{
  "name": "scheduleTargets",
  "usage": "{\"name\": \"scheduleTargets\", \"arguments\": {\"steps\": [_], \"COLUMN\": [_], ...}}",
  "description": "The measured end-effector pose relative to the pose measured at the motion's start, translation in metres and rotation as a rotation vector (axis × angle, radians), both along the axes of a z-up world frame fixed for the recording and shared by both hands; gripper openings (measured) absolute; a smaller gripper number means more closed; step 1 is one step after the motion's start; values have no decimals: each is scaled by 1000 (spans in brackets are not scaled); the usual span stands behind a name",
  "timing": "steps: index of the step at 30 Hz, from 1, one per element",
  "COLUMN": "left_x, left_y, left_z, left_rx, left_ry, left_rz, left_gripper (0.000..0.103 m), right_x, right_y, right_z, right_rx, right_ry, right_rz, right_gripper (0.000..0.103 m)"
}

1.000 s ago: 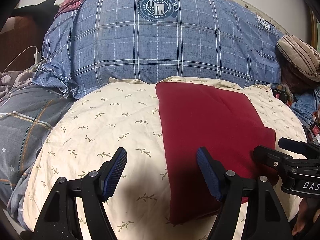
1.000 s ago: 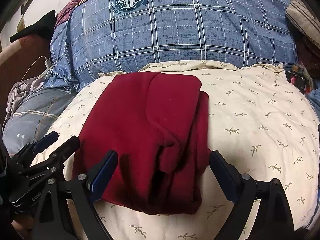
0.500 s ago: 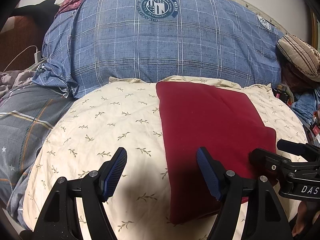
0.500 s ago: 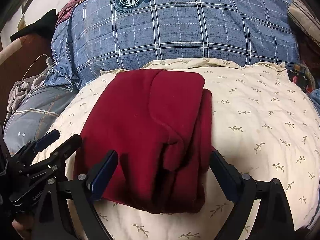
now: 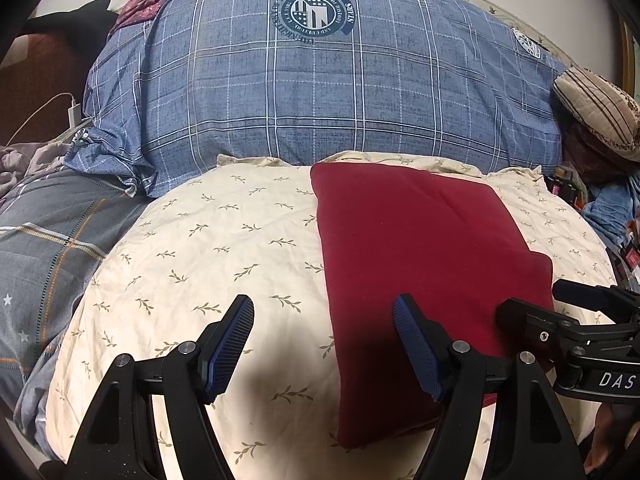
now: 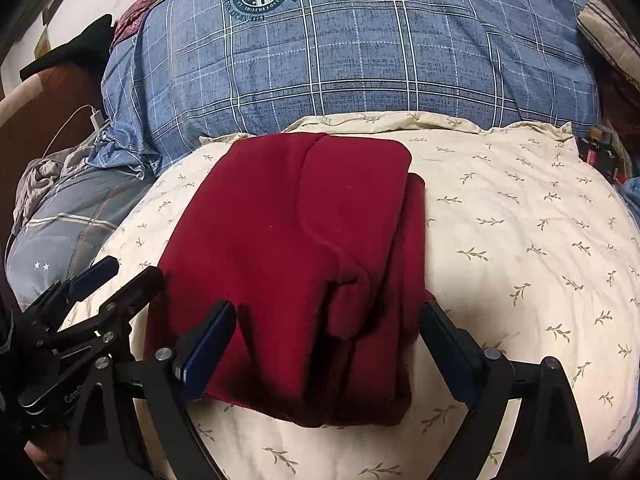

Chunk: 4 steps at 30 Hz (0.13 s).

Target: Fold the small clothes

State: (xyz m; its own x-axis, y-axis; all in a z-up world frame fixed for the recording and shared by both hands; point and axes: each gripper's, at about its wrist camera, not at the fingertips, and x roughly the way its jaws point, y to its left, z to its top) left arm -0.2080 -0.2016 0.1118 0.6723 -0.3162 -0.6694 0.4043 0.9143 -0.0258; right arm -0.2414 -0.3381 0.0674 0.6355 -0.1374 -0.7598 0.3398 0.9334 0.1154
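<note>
A dark red garment (image 5: 420, 248) lies folded into a neat rectangle on a cream pillow (image 5: 224, 248) with a leaf print. In the right wrist view the garment (image 6: 288, 248) shows a folded flap on top and layered edges on its right side. My left gripper (image 5: 324, 344) is open and empty, held over the pillow at the garment's near left edge. My right gripper (image 6: 328, 344) is open and empty, its jaws either side of the garment's near end. Each gripper shows at the edge of the other's view.
A large blue plaid pillow (image 5: 320, 80) stands behind the cream one. A grey plaid quilt (image 5: 44, 240) lies to the left, with a white charger and cable (image 5: 74, 112). A striped brown cushion (image 5: 600, 116) and small clutter sit at the right.
The right gripper has edged forward and tilted down over the garment. The left gripper has barely moved. Both stay open.
</note>
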Motion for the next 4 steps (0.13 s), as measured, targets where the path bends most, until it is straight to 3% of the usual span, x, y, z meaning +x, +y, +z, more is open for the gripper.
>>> {"name": "scheduleTargets", "arguments": {"steps": [4], "left_x": [4], "left_y": [3], "left_z": [0], "left_rx": [-8], "left_ry": [17], "left_rz": [-8], "left_gripper": [72], "right_x": [-2], "right_y": [-4], "right_z": [4], "right_rx": [7], "right_ry": [-14], "right_rz": [4], "right_gripper": [94]}}
